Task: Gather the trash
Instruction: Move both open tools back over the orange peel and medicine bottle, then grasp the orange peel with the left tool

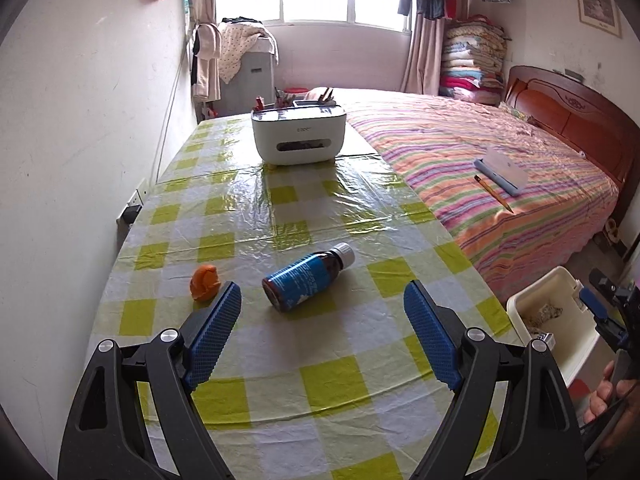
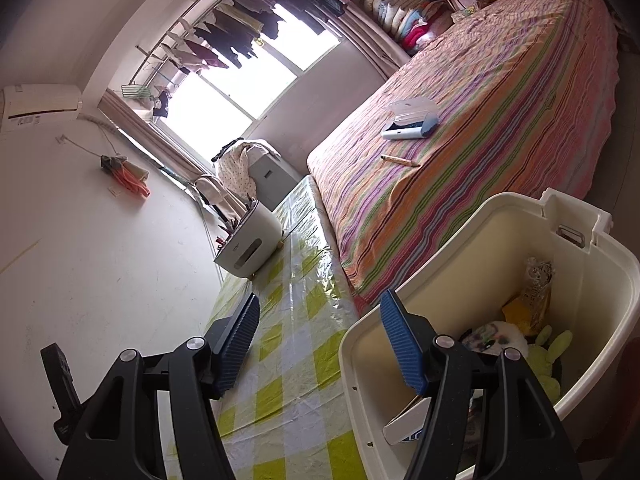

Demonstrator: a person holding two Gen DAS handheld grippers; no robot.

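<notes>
Left hand-held gripper (image 1: 322, 314) spread empty at lower centre; bottle (image 1: 306, 278), lying sideways, could be rolled off bench (image 1: 280, 208) if nudged.

Checked table (image 1: 280, 208) carries bottle (image 1: 308, 282), orange lump (image 1: 205, 283), perhaps peel, white organizer (image 1: 299, 134).

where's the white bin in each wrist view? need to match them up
Left wrist: bin at the right edge, low, past the table corner; only part shows.
Right wrist: bin fills the lower right, trash inside, with one finger of the right hand-held gripper in front of its rim.
Shared landmark: white organizer box at the table's far end.
</notes>
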